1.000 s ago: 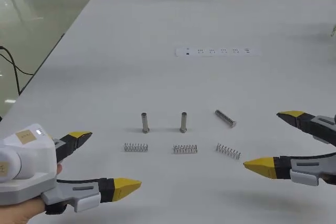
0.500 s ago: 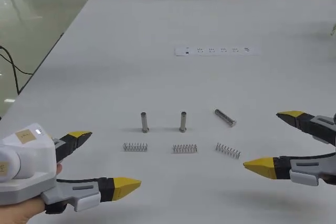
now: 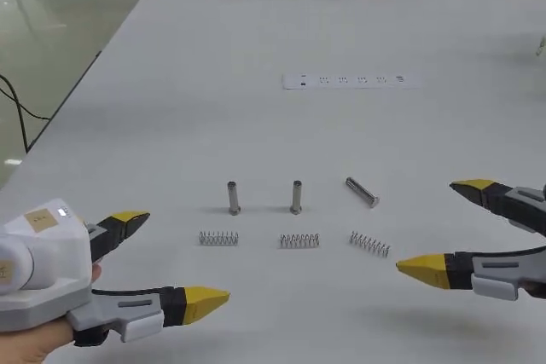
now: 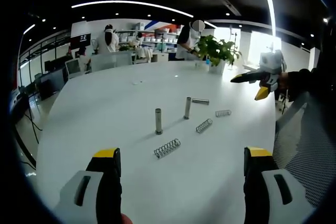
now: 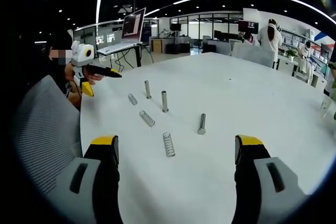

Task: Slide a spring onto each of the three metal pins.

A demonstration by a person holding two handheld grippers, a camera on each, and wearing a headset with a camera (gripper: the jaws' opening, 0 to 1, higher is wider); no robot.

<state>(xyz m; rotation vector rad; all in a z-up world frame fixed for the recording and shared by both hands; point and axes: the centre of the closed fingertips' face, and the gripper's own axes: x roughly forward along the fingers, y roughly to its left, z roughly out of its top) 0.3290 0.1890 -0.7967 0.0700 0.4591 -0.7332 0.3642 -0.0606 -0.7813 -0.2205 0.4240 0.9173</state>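
metal pins [image 3: 296, 197]: three. springs [image 3: 299, 241]: three. power strip [image 3: 351, 81]: one. sets of tongs: two, left tongs [image 3: 185, 257] and right tongs [image 3: 425, 226].

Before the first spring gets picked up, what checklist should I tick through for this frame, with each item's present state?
1. Left gripper open, holding nothing: ok.
2. Right gripper open, holding nothing: ok.
3. Left spring, middle spring and right spring lying loose on the table, none on a pin: ok.
4. Left pin and middle pin standing upright: ok.
5. Right pin standing upright: not ok, it lies on its side.
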